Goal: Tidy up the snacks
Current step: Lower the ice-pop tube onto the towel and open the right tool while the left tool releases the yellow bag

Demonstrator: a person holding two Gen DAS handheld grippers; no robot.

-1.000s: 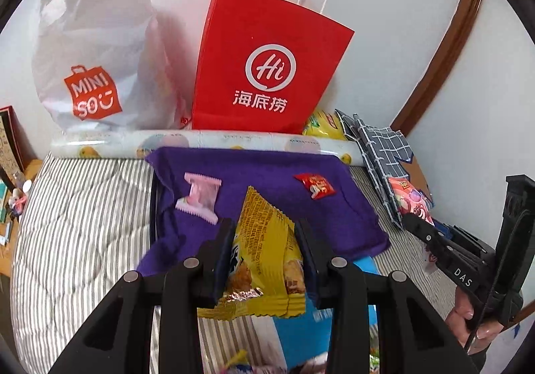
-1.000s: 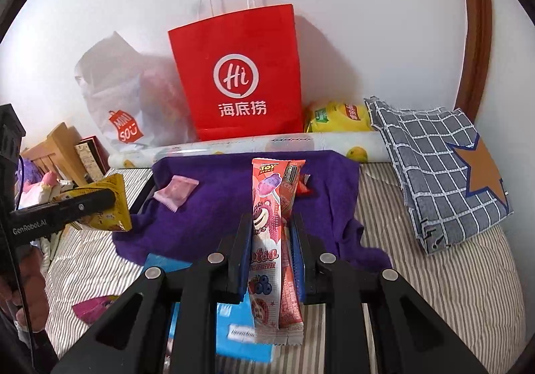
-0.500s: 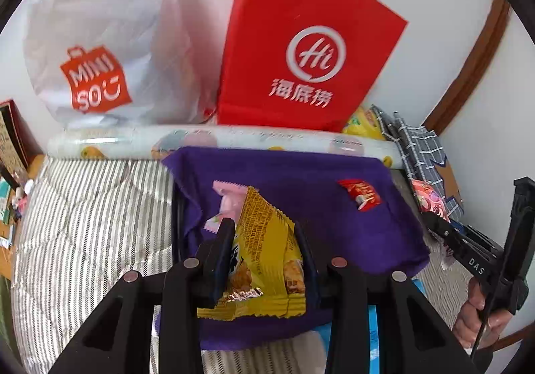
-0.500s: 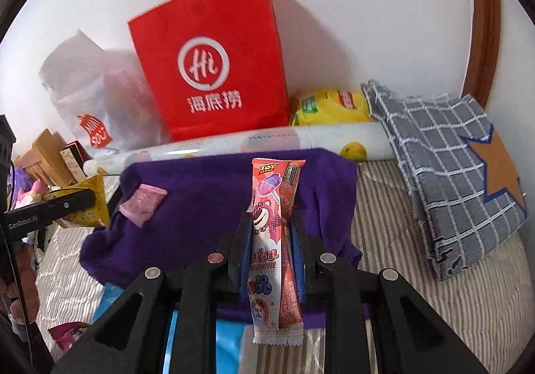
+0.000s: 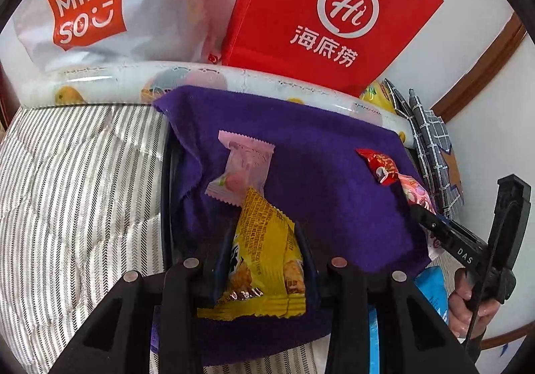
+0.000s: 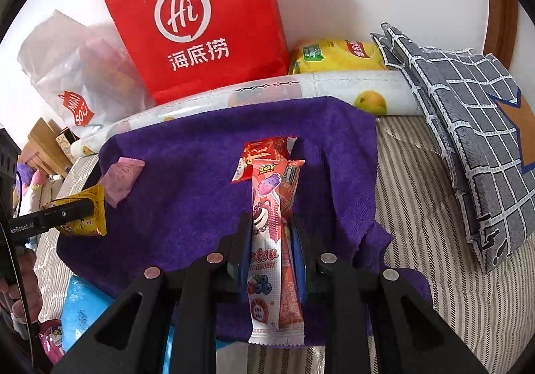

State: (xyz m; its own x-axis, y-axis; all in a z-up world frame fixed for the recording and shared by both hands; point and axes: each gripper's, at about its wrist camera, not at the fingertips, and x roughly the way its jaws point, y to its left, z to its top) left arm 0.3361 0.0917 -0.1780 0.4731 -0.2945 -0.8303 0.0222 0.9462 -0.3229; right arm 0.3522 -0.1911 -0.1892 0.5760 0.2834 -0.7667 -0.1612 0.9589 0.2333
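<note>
A purple cloth (image 5: pixel 321 173) (image 6: pixel 187 173) lies spread on the striped bed. My left gripper (image 5: pixel 264 233) is shut on a yellow snack packet (image 5: pixel 267 260), held low over the cloth's near left part; the packet also shows at the left of the right wrist view (image 6: pixel 83 217). My right gripper (image 6: pixel 272 223) is shut on a long pink lollipop packet (image 6: pixel 272 247), with a thinner red stick packet pinched beside it, over the cloth's middle. A pink wrapped sweet (image 5: pixel 244 173) (image 6: pixel 122 178) and a small red packet (image 5: pixel 379 165) (image 6: pixel 264 153) lie on the cloth.
A red paper bag (image 6: pixel 200 19), a white plastic shopping bag (image 5: pixel 100 13) and a fruit-print roll (image 6: pixel 301 93) stand along the wall behind the cloth. A grey checked fabric (image 6: pixel 468 140) lies at the right. A blue packet (image 6: pixel 83 310) sits by the cloth's near edge.
Both grippers have sunk and moved forward over the purple cloth, each keeping its packet. The bags, the cloth and the sweets on it now look larger and closer.
</note>
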